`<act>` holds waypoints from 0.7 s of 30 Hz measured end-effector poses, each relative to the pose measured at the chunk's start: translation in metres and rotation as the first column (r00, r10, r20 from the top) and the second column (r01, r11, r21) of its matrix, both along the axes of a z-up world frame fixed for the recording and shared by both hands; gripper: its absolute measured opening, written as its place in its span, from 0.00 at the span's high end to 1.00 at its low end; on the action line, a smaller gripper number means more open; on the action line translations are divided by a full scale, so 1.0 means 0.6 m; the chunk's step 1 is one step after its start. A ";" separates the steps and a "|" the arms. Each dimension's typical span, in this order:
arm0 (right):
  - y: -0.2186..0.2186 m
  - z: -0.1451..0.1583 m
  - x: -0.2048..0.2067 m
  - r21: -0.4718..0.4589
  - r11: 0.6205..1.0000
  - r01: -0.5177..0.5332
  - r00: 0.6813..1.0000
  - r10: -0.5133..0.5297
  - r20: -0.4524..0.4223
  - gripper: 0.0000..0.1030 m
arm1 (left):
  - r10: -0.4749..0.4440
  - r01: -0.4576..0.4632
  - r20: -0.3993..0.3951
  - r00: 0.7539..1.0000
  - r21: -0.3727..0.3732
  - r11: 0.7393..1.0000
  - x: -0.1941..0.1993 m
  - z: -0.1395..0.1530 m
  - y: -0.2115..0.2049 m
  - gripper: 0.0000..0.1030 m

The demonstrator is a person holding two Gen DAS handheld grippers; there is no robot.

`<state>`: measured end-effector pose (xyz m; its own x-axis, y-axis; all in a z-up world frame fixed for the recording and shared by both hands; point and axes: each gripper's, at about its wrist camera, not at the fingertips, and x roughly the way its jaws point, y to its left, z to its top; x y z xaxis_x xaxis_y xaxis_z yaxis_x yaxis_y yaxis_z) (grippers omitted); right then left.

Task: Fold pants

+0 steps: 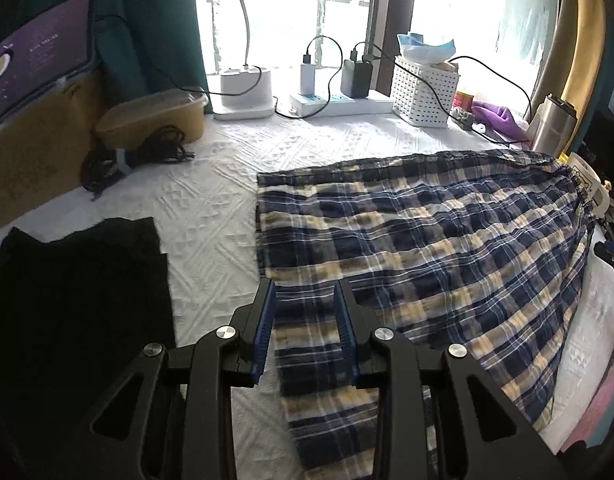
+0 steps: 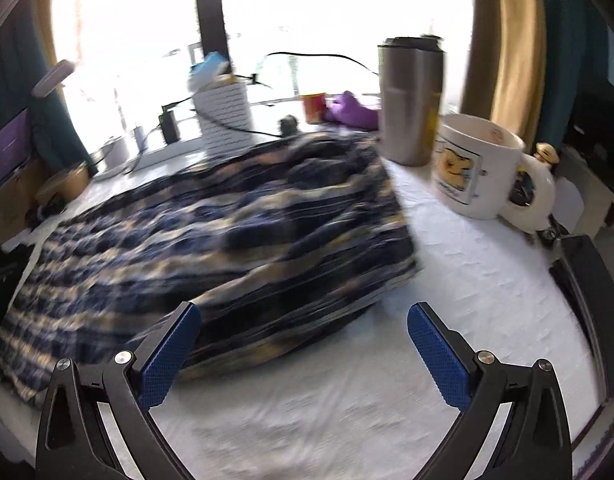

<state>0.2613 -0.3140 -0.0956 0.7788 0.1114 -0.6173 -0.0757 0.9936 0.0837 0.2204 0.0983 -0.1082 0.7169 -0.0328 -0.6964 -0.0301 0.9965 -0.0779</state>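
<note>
1. Pants (image 1: 427,248), blue-and-cream plaid, lie spread on the white-covered bench (image 1: 211,208), just in front of the white basket (image 1: 423,92).
2. Both grippers tilt downward. The left gripper (image 1: 305,332) has its pads narrowly apart, a strip of plaid between them; whether they pinch it I cannot tell. The right gripper (image 2: 303,356) stands wide open over bare cloth, beside the pants.
3. Only the left view shows a black garment (image 1: 75,304); only the right shows a white mug (image 2: 475,168).
4. The pants' long axis runs from the left gripper toward the steel tumbler (image 2: 411,100).
</note>
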 end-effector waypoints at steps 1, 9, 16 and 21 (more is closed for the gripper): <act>-0.009 -0.004 0.008 0.019 1.000 0.011 1.000 -0.011 -0.017 0.00 | -0.003 0.003 -0.003 1.000 -0.005 1.000 -0.001 -0.003 0.000 0.72; -0.047 -0.020 0.051 0.179 0.982 0.052 0.993 -0.032 -0.113 0.05 | 0.050 -0.054 -0.061 0.997 -0.072 0.996 -0.038 -0.038 0.021 0.44; -0.035 -0.015 0.099 0.306 0.952 0.030 0.994 0.003 -0.108 0.16 | 0.068 -0.075 -0.077 0.995 -0.087 0.993 -0.088 -0.042 0.029 0.44; 0.000 -0.023 0.119 0.327 0.945 -0.020 0.992 0.059 -0.111 0.69 | 0.073 -0.076 -0.078 0.994 -0.039 0.996 -0.116 -0.045 0.014 0.44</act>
<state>0.3326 -0.3137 -0.1095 0.6940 0.3499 -0.6292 -0.0845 0.9075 0.4114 0.1507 0.1067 -0.1351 0.6633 -0.0116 -0.7483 -0.1118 0.9871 -0.1144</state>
